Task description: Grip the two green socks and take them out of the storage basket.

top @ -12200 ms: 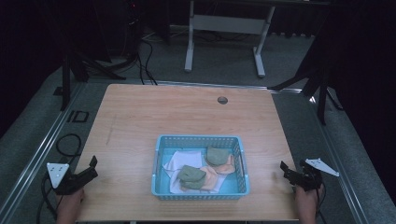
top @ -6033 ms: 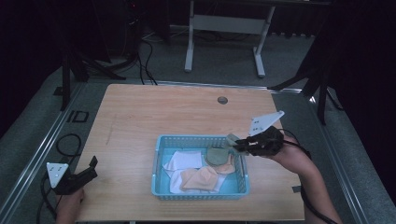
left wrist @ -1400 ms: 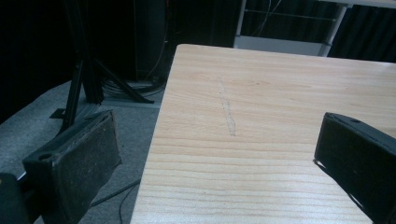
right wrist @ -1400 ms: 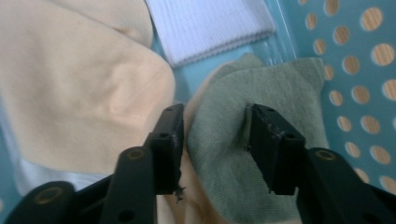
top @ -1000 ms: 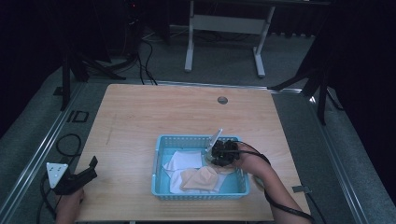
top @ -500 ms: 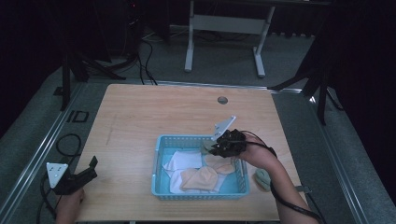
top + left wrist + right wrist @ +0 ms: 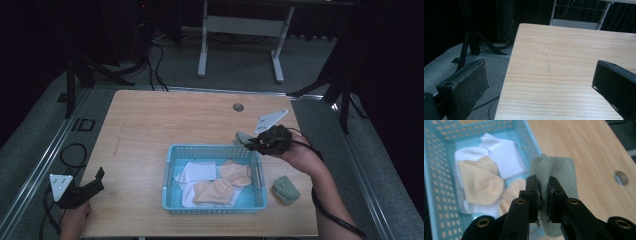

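My right gripper is shut on a grey-green sock, lifted above the far right corner of the blue basket. The sock hangs folded over the jaws. In the basket lie white socks and tan socks. Another grey-green sock lies on the table to the right of the basket. My left gripper rests open at the table's near left corner with bare wood between its jaws.
The wooden table has a round cable hole near its far edge. Cables and stand legs sit on the floor to the left; a desk frame stands beyond.
My right gripper rose out of the basket with the grey-green sock and shifted toward the far right corner. The left gripper stayed put.
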Motion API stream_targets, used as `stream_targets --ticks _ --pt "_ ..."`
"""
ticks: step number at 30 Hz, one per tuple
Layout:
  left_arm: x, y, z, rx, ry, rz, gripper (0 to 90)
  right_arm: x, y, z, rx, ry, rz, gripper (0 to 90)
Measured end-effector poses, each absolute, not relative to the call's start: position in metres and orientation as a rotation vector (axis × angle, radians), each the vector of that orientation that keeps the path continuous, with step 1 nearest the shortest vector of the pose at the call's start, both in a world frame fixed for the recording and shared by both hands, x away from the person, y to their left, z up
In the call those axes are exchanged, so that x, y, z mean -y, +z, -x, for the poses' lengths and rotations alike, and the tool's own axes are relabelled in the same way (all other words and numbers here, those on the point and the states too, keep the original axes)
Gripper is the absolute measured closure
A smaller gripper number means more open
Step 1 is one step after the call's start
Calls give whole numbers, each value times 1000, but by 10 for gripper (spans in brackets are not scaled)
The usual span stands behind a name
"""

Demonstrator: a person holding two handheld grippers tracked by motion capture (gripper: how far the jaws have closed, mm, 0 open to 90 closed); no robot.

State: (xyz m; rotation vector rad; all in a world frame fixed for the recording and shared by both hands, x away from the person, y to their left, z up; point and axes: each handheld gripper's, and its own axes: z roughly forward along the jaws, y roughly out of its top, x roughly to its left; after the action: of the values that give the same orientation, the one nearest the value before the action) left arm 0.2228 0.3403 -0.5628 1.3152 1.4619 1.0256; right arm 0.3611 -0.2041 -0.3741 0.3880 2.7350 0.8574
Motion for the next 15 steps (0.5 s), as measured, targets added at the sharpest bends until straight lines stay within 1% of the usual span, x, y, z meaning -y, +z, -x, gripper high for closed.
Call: stream_targets --ticks 7,15 --pt "-340 -563 -223 -1463 1027 -1318 5 242 -376 -372 -2688 839 -517 811" --pt "-340 -563 -223 -1459 1025 -1318 5 279 -395 -382 -2640 813 -682 811"
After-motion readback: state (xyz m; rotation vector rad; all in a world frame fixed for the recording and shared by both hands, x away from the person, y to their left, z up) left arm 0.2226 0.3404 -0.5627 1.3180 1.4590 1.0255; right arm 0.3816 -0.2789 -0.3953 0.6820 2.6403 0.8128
